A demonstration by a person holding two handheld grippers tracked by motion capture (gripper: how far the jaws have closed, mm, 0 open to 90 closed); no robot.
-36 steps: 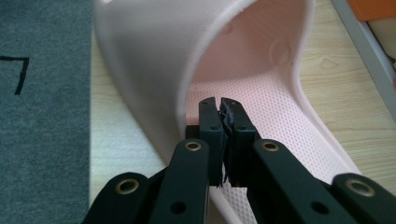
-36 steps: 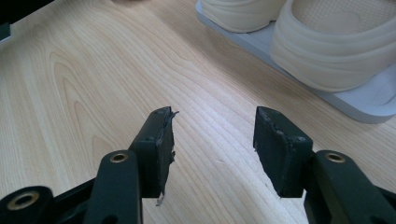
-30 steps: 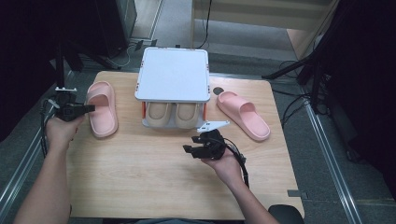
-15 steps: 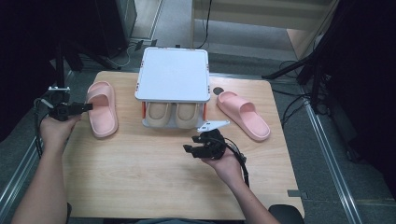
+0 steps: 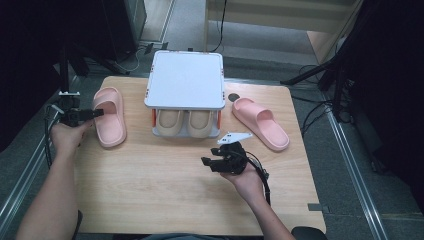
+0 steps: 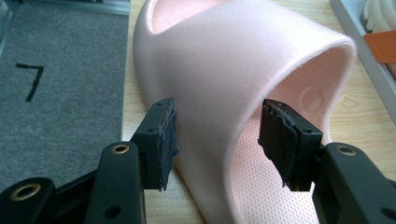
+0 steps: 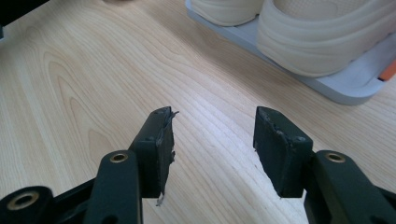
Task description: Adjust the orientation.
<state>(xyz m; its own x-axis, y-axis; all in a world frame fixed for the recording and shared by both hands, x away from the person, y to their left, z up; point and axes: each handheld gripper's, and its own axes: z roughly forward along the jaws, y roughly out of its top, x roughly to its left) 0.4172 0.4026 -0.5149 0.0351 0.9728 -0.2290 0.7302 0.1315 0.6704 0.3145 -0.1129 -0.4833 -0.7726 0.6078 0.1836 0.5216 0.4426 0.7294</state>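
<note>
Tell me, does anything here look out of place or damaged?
Yes. The pink slippers are split up: one lies left of the rack, the other right of it, angled differently, while the beige pair sits neatly inside. The pads on the right gripper look frayed at the edges.

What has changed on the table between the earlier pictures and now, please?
The left gripper has just opened its jaws around the strap of the left pink slipper; the strap sits between the pads, no longer clamped. The hand has drawn slightly back toward the table's left edge. The right gripper, open over bare wood, the right pink slipper and the shoe rack stayed put.
</note>
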